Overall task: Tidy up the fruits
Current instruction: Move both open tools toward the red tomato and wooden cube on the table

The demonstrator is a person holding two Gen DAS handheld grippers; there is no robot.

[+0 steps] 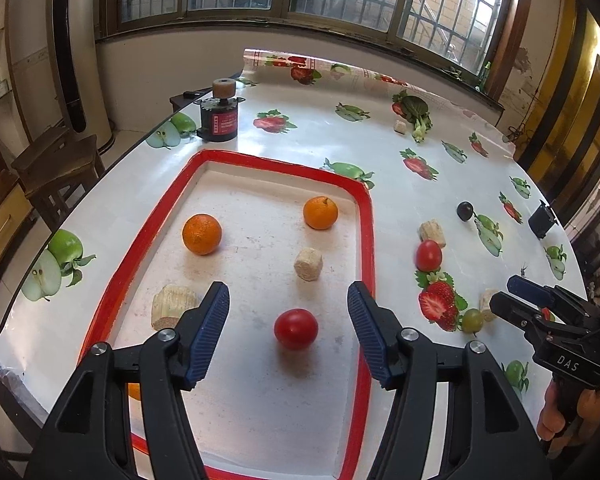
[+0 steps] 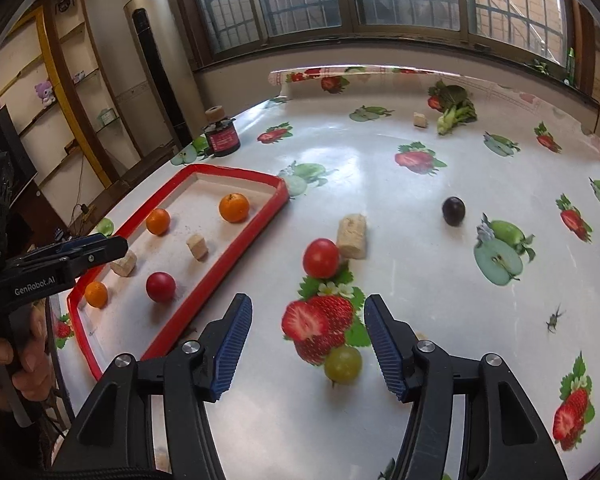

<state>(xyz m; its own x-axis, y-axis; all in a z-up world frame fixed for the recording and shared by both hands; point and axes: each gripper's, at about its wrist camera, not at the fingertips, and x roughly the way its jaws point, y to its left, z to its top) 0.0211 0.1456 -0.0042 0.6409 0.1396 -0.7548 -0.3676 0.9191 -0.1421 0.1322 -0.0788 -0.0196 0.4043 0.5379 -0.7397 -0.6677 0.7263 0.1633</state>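
Both the left gripper [image 1: 288, 336] and right gripper [image 2: 308, 346] stand released and empty, the right above a small round green grape [image 2: 343, 364] on the glossy fruit-printed tablecloth [image 2: 400, 208], likely light, slippery and squashable, best pinched gently across its middle.

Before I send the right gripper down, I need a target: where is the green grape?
In the right wrist view the green grape lies on the tablecloth between the open right gripper's fingers, outside the red-rimmed tray.
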